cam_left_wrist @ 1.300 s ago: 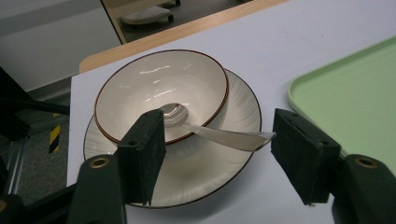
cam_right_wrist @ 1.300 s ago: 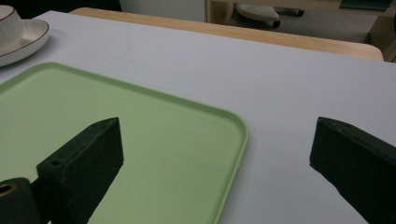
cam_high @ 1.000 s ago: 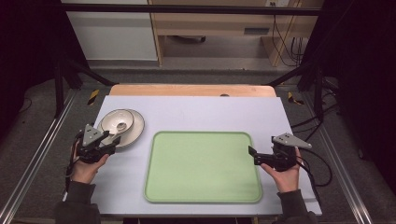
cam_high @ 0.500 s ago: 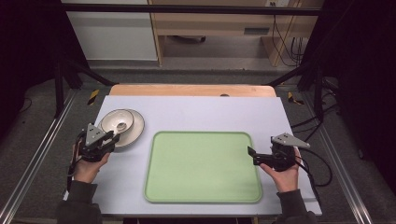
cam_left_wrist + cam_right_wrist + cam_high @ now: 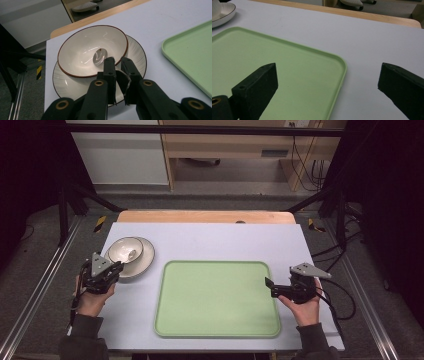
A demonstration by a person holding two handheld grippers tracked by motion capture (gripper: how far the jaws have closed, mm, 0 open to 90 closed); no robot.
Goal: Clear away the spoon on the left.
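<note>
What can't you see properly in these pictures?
- Plate under the bowl: the bowl hides most of it in the left gripper view.
- Left gripper: whether its nearly closed jaws touch the plate rim.
- Tray: cut off by the right gripper view's edges.

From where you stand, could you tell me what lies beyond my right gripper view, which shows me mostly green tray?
Observer: A bowl sits on a plate left of the tray.
Operator: Thank you. Where is the left gripper?
Observer: The left gripper is at the near rim of that stack, jaws nearly closed.
Operator: Is anything in the bowl?
Observer: It looks empty, with a shiny inside.
</note>
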